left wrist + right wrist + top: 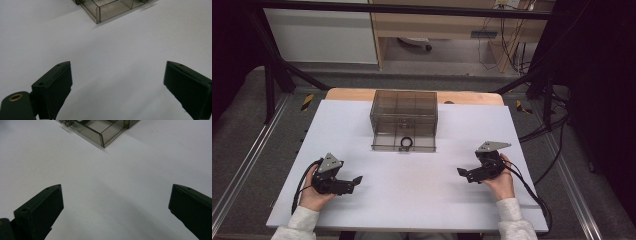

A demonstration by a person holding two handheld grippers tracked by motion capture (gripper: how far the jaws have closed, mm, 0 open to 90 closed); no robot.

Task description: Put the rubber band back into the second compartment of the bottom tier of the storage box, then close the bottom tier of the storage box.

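Note:
A clear smoky plastic drawer box (404,114) stands at the far middle of the white table (412,190). Its lower drawer (404,142) is pulled out and has a black ring handle (406,143) at the front. My left gripper (357,180) rests near the table's front left, held by a hand, open with nothing between its jaws. My right gripper (460,172) rests at the front right, also open and empty. The drawer's corner (98,15) shows at the top of the left gripper view, and the drawer's corner (102,141) at the top of the right gripper view.
A wooden board (347,94) edges the table's far side. Black frame posts (269,85) stand at the left and right. Cables (532,192) trail from the grippers off the table. A wide bare stretch of table lies between the two grippers and the box.

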